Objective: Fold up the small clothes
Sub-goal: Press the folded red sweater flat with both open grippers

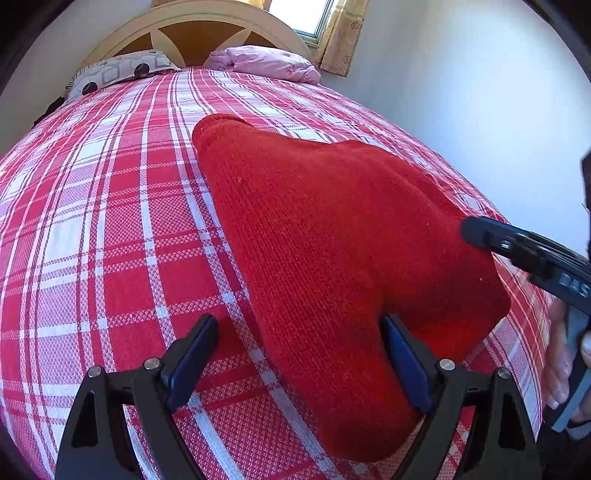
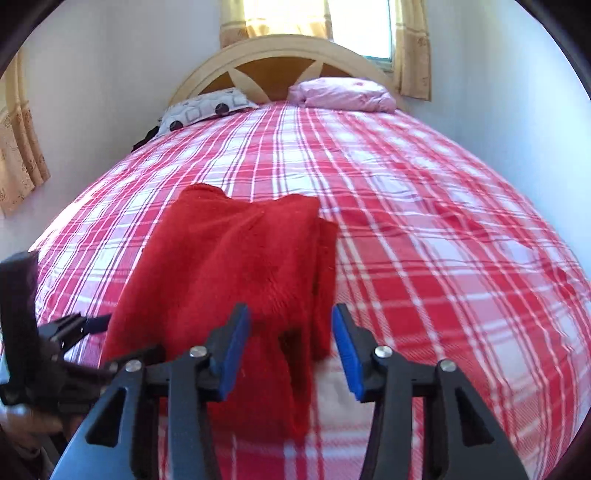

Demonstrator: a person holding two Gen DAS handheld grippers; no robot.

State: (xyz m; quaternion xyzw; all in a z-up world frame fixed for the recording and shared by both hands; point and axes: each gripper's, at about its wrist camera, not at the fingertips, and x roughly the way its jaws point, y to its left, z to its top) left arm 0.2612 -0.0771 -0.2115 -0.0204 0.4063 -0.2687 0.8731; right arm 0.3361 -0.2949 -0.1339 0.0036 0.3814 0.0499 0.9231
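A red knit garment (image 1: 332, 240) lies folded on the red-and-white plaid bed (image 1: 92, 240). My left gripper (image 1: 299, 356) stands open wide over its near left part; the knit runs between the jaws, and the right pad (image 1: 404, 363) sits against the fabric. In the right wrist view the same garment (image 2: 236, 258) lies ahead and to the left. My right gripper (image 2: 290, 325) straddles its near right edge with the jaws partly apart, and the pads do not squeeze the cloth. The right gripper's finger (image 1: 480, 232) also shows over the garment's right side, with a hand (image 1: 561, 369) below it.
At the head of the bed a patterned pillow (image 2: 207, 110) and a pink pillow (image 2: 343, 94) lean on a curved wooden headboard (image 2: 280, 51). A white wall (image 1: 461, 110) runs close along the bed's right side. A curtained window (image 2: 325, 22) is behind.
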